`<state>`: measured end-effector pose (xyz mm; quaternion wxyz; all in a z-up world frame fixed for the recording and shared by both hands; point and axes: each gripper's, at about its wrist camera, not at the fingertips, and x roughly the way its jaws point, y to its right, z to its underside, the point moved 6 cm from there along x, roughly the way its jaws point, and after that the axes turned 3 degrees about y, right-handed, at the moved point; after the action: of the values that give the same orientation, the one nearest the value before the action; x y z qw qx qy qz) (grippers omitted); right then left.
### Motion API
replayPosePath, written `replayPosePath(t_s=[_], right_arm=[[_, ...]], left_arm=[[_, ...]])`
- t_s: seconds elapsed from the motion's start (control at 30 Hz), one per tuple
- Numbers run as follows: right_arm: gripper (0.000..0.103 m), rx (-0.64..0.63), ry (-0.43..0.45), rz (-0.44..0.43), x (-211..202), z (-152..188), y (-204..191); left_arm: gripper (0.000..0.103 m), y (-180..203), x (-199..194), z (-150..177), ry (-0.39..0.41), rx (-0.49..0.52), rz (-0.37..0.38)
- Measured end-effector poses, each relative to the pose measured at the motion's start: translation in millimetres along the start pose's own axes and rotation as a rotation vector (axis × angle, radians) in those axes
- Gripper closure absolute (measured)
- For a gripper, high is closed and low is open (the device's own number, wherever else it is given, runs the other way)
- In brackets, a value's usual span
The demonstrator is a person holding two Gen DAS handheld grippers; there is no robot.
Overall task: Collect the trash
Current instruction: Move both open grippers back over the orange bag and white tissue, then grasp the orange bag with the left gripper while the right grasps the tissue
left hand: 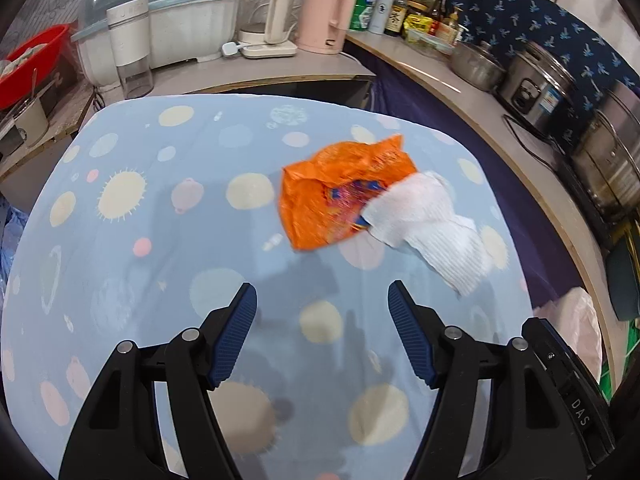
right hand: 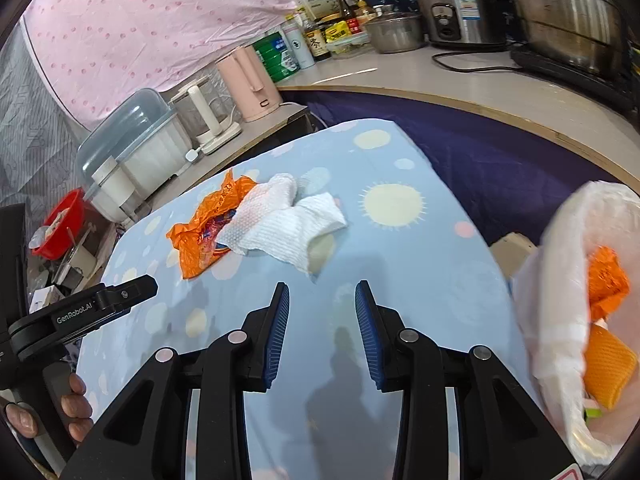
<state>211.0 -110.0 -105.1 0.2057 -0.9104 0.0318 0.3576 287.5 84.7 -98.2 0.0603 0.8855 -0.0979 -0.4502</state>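
Note:
A crumpled orange wrapper [left hand: 340, 190] lies on the blue spotted tablecloth [left hand: 160, 240], with a white paper towel [left hand: 432, 224] overlapping its right side. My left gripper [left hand: 322, 300] is open and empty, a short way in front of them. In the right wrist view the wrapper [right hand: 204, 224] and the paper towel [right hand: 288, 216] lie ahead and left of my right gripper [right hand: 322, 300], which is open and empty above the cloth. The left gripper body [right hand: 80, 312] shows at the left. A white trash bag [right hand: 560, 280] at the right holds orange trash [right hand: 608, 280].
A counter behind holds a pink kettle [left hand: 326, 12], a white kettle [left hand: 268, 16], a dish rack [left hand: 160, 20], bottles and steel pots [left hand: 540, 84]. A red basin [left hand: 32, 64] sits at the far left. Dark purple cloth [right hand: 480, 152] drops off beyond the table's right edge.

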Motion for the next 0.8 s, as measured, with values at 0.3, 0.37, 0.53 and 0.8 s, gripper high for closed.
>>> replayPosePath(t_s=[0.3, 0.37, 0.53, 0.8], right_arm=[[0.069, 0.002, -0.035, -0.009, 57, -18, -16], [0.069, 0.004, -0.041, -0.007, 67, -21, -17], [0.069, 0.013, -0.048, -0.004, 84, -26, -14], [0.078, 0.003, -0.047, 0.0, 93, -27, -12]], left_arm=[[0.031, -22, 48, -36, -0.005, -0.024, -0.022], [0.031, -23, 60, -41, -0.012, -0.026, -0.018], [0.031, -20, 84, -48, -0.037, -0.028, -0.001], [0.075, -9, 102, -48, -0.072, -0.008, 0.04]])
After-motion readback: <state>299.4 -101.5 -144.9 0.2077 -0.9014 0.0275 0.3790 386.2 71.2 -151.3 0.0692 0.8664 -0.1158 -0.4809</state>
